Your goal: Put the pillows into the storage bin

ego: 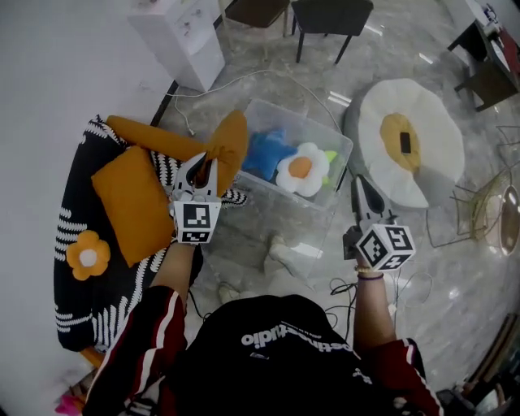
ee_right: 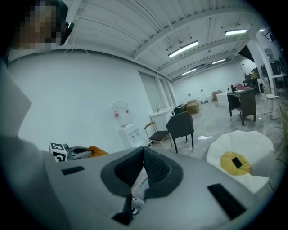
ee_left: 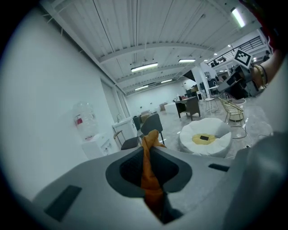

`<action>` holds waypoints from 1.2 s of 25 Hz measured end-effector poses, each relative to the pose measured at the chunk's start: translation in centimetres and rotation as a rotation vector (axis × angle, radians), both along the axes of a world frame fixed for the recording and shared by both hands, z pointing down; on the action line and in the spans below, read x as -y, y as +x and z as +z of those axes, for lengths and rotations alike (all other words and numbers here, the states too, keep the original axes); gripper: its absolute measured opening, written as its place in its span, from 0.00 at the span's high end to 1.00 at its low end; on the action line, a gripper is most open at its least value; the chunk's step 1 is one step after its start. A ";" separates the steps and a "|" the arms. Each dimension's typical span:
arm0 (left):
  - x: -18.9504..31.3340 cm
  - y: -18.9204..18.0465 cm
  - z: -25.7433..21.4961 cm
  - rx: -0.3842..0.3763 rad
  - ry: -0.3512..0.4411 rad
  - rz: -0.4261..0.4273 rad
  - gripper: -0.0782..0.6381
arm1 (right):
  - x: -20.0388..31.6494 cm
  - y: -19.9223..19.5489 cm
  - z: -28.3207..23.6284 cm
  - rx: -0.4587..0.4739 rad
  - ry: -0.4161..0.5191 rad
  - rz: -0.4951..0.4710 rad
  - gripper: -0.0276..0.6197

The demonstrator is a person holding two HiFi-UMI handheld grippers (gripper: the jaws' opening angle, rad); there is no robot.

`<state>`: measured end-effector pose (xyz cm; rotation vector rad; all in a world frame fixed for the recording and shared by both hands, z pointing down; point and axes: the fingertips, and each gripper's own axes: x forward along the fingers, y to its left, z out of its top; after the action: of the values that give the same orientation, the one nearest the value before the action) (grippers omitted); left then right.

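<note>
My left gripper [ego: 205, 166] is shut on a corner of an orange pillow [ego: 229, 140] that stretches from the black-and-white sofa [ego: 73, 219] toward the clear storage bin [ego: 302, 116]. The left gripper view shows that orange fabric [ee_left: 150, 177] pinched between the jaws of the left gripper [ee_left: 150, 152]. Inside the bin lie a blue pillow [ego: 264, 153] and a white flower pillow [ego: 302, 169]. A square orange pillow [ego: 134, 203] and a small orange flower pillow [ego: 88, 254] rest on the sofa. Right of the bin, my right gripper [ego: 360, 188] is shut with nothing in it, as the right gripper [ee_right: 143, 155] shows in its own view.
A white egg-shaped beanbag [ego: 410, 138] with a phone [ego: 405, 143] on it sits on the floor to the right. A water dispenser [ego: 179, 32] and dark chairs [ego: 329, 16] stand behind the bin. A cable [ego: 244, 81] runs across the marble floor.
</note>
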<state>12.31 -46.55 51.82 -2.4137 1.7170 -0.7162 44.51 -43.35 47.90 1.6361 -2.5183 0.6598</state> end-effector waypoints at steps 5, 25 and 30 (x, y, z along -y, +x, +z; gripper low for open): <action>5.4 3.9 5.0 0.011 -0.043 0.034 0.84 | 3.0 2.6 3.5 -0.001 -0.046 0.011 0.95; 15.9 9.7 15.3 0.005 -0.126 0.116 0.69 | 6.1 5.5 8.7 -0.033 -0.165 0.043 0.95; 12.7 7.4 12.9 -0.038 -0.137 0.049 0.69 | 6.6 2.8 6.5 -0.032 -0.141 -0.023 0.95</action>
<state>19.69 -59.28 64.69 -2.5655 1.6681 -0.8120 47.28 -49.97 54.37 1.5557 -2.4035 0.7827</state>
